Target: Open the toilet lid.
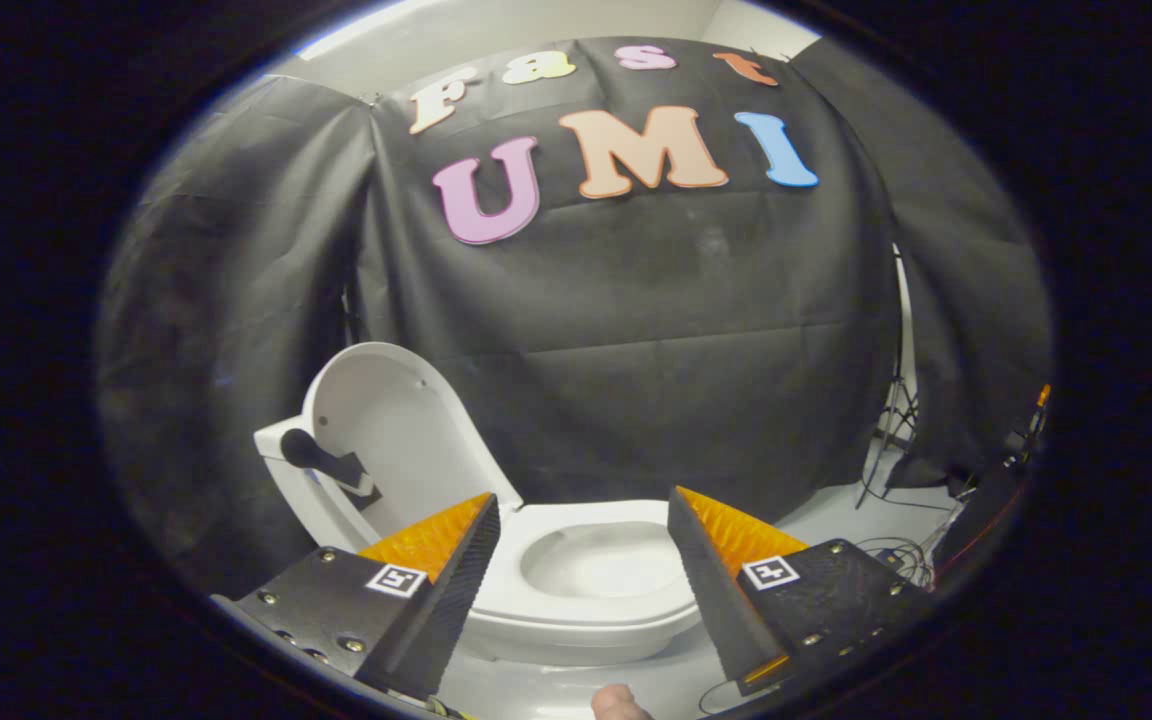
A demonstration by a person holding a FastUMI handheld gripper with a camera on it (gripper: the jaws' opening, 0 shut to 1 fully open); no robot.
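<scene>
The gripper (581, 545) has its two fingers spread wide apart and holds nothing; the bowl of the toilet shows in the gap between them. The white plastic toilet lid (391, 415), rounded and smooth, already stands raised, leaning back and a little tilted against the white cistern (281, 470) behind it. It lies ahead of the fingers and off to their left, beyond the left finger, well apart from both fingertips. Its long axis runs upward from the hinge, so its free edge is at the top and its inner face turns toward the bowl.

Below it the white oval toilet seat (536, 590) lies flat over the bowl, just ahead of the fingers and partly between them. Judged from this, the lid seems open or nearly so, and any further push would have to go leftward and back.

A dark handle-like fitting (321, 460) sits on the cistern side beside the lid; what it is cannot be made out. The hinge is hidden behind the left finger, and the toilet's base is cut off by both fingers. A fingertip of the person (621, 702) shows below. Dark stands and cables (901, 545) lie on the floor to the right, too small to tell apart.
</scene>
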